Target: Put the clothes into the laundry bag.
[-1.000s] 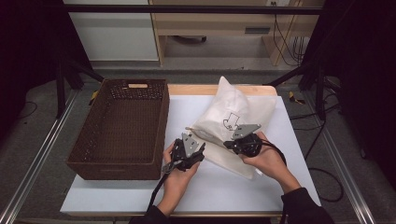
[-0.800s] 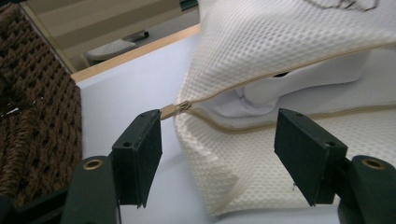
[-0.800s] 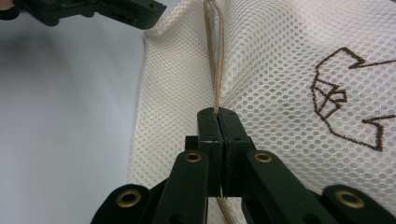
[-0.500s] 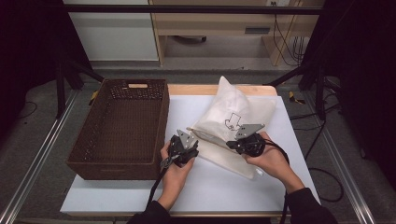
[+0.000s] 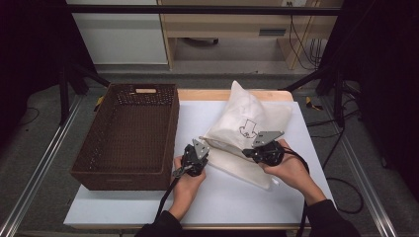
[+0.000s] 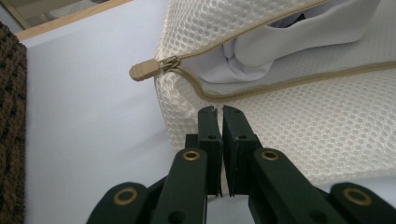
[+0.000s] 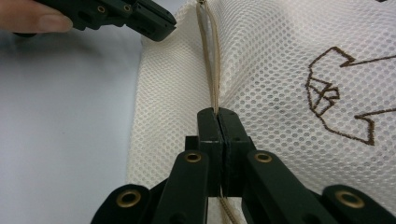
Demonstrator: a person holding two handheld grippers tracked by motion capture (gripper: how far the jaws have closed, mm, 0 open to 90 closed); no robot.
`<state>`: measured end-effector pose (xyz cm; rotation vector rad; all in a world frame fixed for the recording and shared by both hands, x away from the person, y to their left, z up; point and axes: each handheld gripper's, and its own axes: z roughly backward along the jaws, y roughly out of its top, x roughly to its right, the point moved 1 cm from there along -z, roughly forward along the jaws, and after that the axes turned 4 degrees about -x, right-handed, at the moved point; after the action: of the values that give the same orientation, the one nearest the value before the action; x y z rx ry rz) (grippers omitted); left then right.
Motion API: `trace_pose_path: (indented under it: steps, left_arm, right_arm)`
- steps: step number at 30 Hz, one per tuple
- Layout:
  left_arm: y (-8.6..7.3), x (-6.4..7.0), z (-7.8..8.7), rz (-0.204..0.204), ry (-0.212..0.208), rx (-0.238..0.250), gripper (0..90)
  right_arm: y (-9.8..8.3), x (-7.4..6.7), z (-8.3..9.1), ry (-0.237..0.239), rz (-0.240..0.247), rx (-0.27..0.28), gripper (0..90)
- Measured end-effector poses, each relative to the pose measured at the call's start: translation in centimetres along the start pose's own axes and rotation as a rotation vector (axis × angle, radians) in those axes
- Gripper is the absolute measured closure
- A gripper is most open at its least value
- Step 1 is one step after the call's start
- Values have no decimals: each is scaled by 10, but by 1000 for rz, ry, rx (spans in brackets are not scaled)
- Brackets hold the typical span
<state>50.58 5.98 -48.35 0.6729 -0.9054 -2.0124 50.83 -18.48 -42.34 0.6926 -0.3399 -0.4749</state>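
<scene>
A white mesh laundry bag (image 5: pixel 247 123) with a tan zipper and a brown embroidered figure lies on the white table (image 5: pixel 237 207). Its zipper is partly open, with the tan pull (image 6: pixel 144 70) at the near left corner and white cloth showing inside. My left gripper (image 6: pixel 219 112) has just been closing and now pinches the mesh edge below the pull; it also shows from above (image 5: pixel 203 147) and off to the side (image 7: pixel 159 25). My right gripper (image 7: pixel 218 114) is shut on the zipper seam farther along the bag (image 5: pixel 245 151).
A dark brown wicker basket (image 5: pixel 118 180) stands at the table's left, close to the left hand. Bare white tabletop lies in front of the bag and between the hands. Black frame legs and cables sit beyond the table's edges.
The left gripper's jaws have drawn together on the bag's corner edge. Both hands stay about where they were, and the right gripper keeps its hold.
</scene>
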Motion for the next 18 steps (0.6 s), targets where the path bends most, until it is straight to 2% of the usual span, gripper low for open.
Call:
trace_pose_path:
  steps: [2,4,5,7,8,11,14,16,18]
  left_arm:
    - [0,0,2,0,6,6,860]
    - [0,1,5,-2,29,22,749]
    - [-1,1,7,0,51,28,749]
    - [-2,0,7,-2,95,23,542]
    - [-3,-1,6,9,105,26,461]
    - [-5,-2,1,26,101,1,371]
    - [-5,-2,-4,24,79,-39,367]
    - [-5,-1,-6,11,67,-56,412]
    - [-4,0,-5,15,57,-50,459]
  right_arm:
    - [0,0,1,-2,-1,-1,893]
    - [-1,0,1,-2,-1,-1,893]
    - [-1,0,1,-2,-1,-1,893]
    - [-1,1,1,-1,-1,-2,893]
    - [-1,1,1,0,-2,1,893]
    - [-2,1,2,-1,-1,1,893]
    - [-2,1,4,-2,1,-3,893]
    - [-3,2,4,-3,-1,1,893]
    - [-3,2,5,-4,-4,2,893]
